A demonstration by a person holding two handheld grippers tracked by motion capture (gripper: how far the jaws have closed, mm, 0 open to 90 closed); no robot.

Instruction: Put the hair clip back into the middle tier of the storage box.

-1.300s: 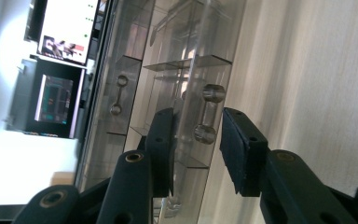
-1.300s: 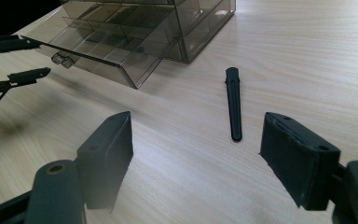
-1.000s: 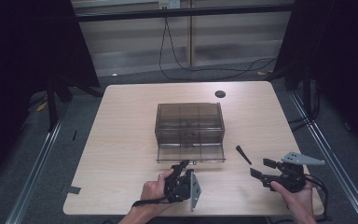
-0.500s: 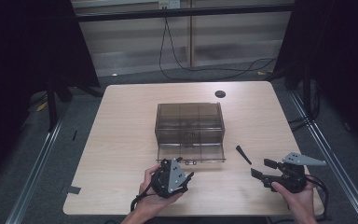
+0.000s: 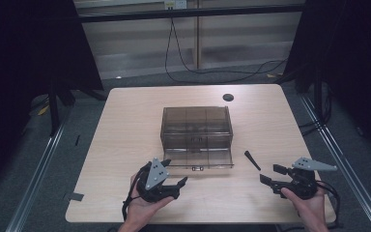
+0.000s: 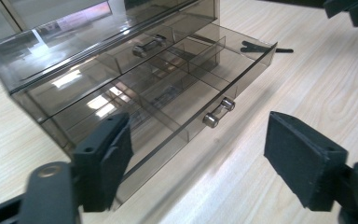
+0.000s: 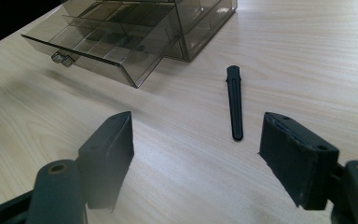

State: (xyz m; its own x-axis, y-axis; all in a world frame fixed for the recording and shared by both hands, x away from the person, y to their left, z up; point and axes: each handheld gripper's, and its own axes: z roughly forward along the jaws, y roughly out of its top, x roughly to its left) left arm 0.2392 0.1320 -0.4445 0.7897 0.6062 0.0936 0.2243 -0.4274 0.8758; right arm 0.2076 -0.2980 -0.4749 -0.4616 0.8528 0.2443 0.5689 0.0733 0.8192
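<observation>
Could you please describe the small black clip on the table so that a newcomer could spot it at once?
Find the smoky transparent drawer box mid-table, its lower drawer pulled open. Right of that drawer's front corner lies a slim black hair clip, flat on bare wood, the only loose item there.

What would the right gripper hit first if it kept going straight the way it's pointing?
Probably the black hair clip, lying on the table just ahead of the open right gripper, slightly right of centre. It might slip past toward the pulled-out drawer.

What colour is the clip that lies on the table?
The clip is black, clearest in the right gripper view.
</observation>
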